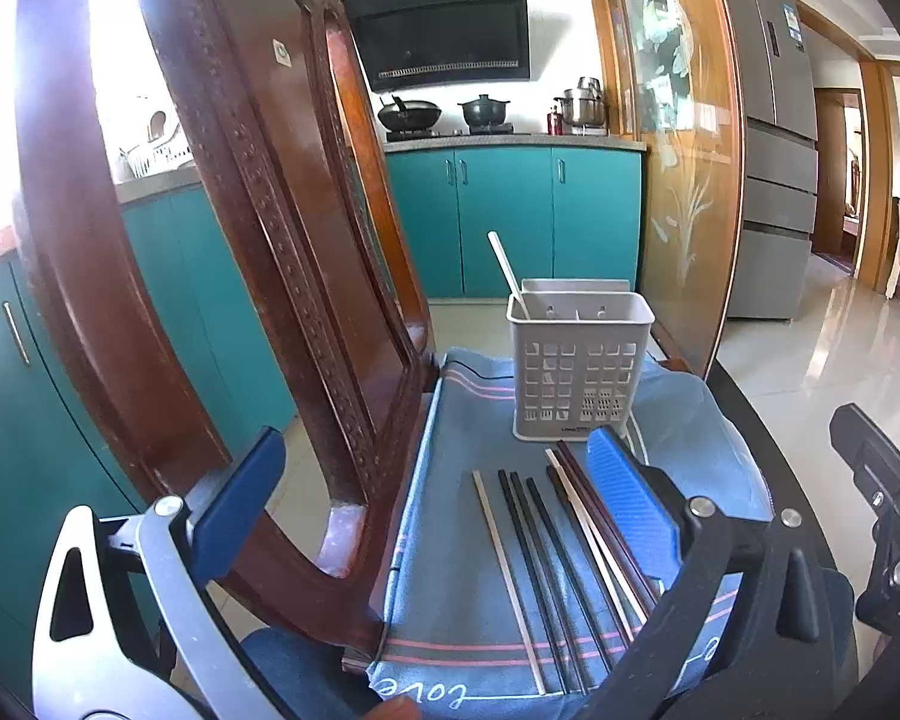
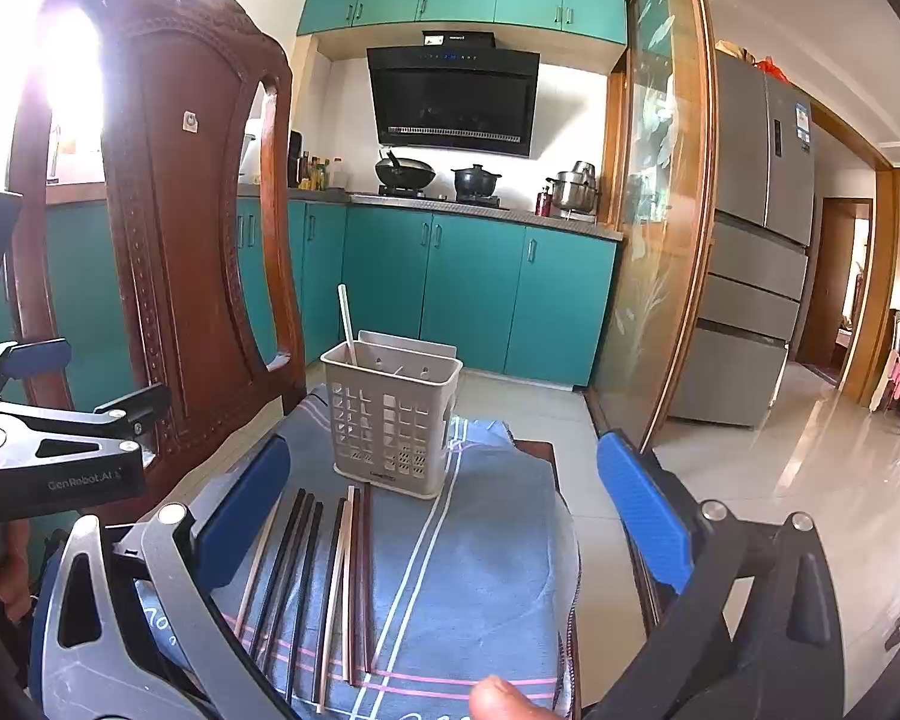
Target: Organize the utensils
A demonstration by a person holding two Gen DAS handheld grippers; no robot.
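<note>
Several chopsticks point(image 1: 546, 564), some black, some pale and one dark red, lie side by side on a blue-grey cloth point(image 1: 450, 570). Behind them stands a white slotted utensil holder point(image 1: 579, 366) with one white chopstick point(image 1: 507, 273) leaning in its left corner. My left gripper point(image 1: 435, 501) is open and hangs over the near part of the row, holding nothing. In the right wrist view my right gripper point(image 2: 447, 516) is also open and empty. It sits to the right of the chopsticks point(image 2: 324, 582), facing the holder point(image 2: 390, 414).
A carved wooden chair back point(image 1: 222, 252) rises close on the left of the cloth. The cloth's right edge drops to a tiled floor point(image 2: 810, 480). Teal kitchen cabinets point(image 2: 468, 294) and a stove stand far behind. A fingertip point(image 2: 504, 699) shows at the bottom edge.
</note>
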